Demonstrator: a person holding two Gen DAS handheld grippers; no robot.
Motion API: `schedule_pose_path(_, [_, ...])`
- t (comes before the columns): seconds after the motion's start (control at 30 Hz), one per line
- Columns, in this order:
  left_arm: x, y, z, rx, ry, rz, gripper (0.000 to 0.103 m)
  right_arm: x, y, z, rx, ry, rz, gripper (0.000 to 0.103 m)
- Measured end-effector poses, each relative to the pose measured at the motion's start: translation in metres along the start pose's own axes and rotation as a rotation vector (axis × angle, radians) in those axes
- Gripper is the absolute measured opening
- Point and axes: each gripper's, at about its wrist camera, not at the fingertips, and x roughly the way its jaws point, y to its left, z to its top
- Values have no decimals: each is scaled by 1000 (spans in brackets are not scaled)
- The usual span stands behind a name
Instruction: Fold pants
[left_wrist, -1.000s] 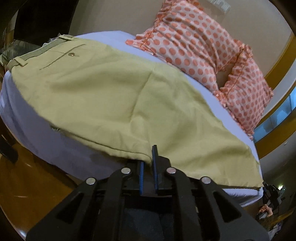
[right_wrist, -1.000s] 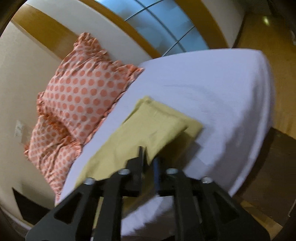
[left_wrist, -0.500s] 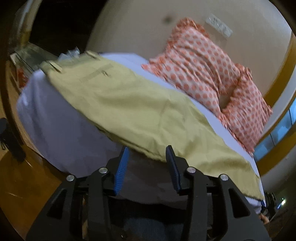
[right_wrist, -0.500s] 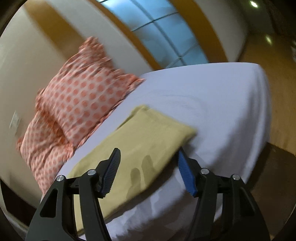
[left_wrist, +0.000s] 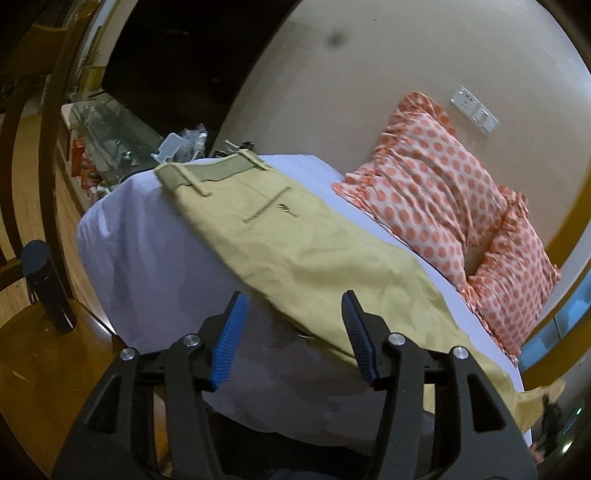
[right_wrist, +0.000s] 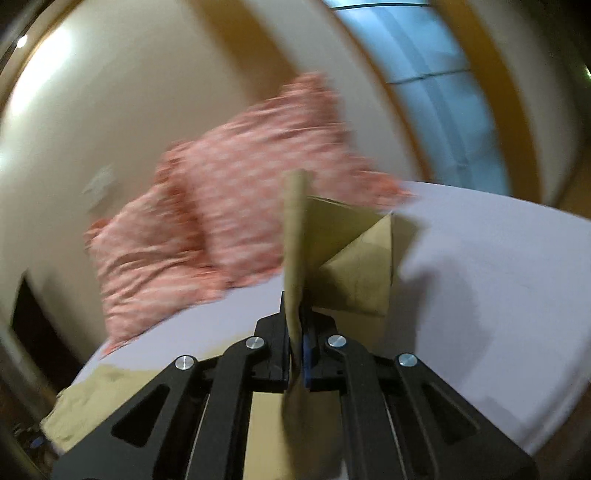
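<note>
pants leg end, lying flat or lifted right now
Lifted: the right gripper is shut on the pants, whose hem stands up off the bed sheet.

The left tongs (left_wrist: 291, 334) are matte black plastic, built as two branching arms with triangular cut-outs at about 7 and 5 o'clock of the frame. Each arm carries two round silver screw heads. Its fingers (left_wrist: 229, 341) end in ribbed bright-blue pads, the ridges running crosswise. The right tongs (right_wrist: 297, 345) share the same black frame, with four silver screws in a shallow arc and matching triangular openings low on each side. Only a thin strip of blue pad shows at its centre. No cables, sleeves or skin are visible.
</note>
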Motion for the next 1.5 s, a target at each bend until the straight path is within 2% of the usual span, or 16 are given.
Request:
schedule_pose_path(0.13, [-2, 14, 0, -28, -19, 33, 58, 39, 114, -10, -121, 104, 300, 5])
schedule_pose_path(0.23, [-3, 18, 3, -32, -38, 55, 65, 64, 207, -53, -226, 289, 527, 6])
schedule_pose_path(0.33, [-1, 22, 7, -28, -28, 63, 69, 91, 282, -124, -420, 595, 587, 16])
schedule_pose_path(0.4, [2, 25, 10, -37, -11, 43, 72, 96, 297, -152, -469, 696, 564, 40])
schedule_pose_path(0.43, [4, 28, 11, -46, -1, 32, 73, 95, 296, -156, -460, 705, 567, 50])
schedule_pose_path(0.5, [11, 35, 16, -77, 27, 7, 73, 88, 286, -147, -408, 668, 578, 82])
schedule_pose_path(0.53, [15, 39, 17, -97, 39, 6, 73, 88, 282, -138, -383, 637, 575, 84])
schedule_pose_path(0.67, [34, 58, 25, -226, 76, -29, 71, 81, 261, -112, -335, 565, 557, 88])
schedule_pose_path(0.77, [38, 68, 46, -277, 20, 0, 70, 80, 256, -111, -319, 568, 562, 88])
schedule_pose_path(0.87, [43, 72, 67, -278, -7, 16, 70, 77, 259, -115, -316, 583, 575, 88])
schedule_pose_path(0.97, [61, 80, 78, -325, 56, -5, 70, 79, 264, -121, -320, 603, 586, 88])
schedule_pose_path(1.23, [75, 79, 86, -366, 87, -36, 74, 83, 264, -125, -306, 616, 596, 91])
schedule_pose_path(1.33, [95, 74, 84, -412, 184, -155, 59, 85, 261, -127, -289, 627, 596, 91])
schedule_pose_path(1.37, [99, 71, 83, -405, 199, -155, 45, 85, 259, -128, -286, 628, 596, 91])
schedule_pose_path(1.4, [106, 66, 82, -376, 218, -122, 23, 85, 258, -127, -282, 627, 596, 91])
schedule_pose_path(1.5, [111, 49, 85, -304, 229, -19, 13, 81, 251, -121, -274, 609, 591, 91])
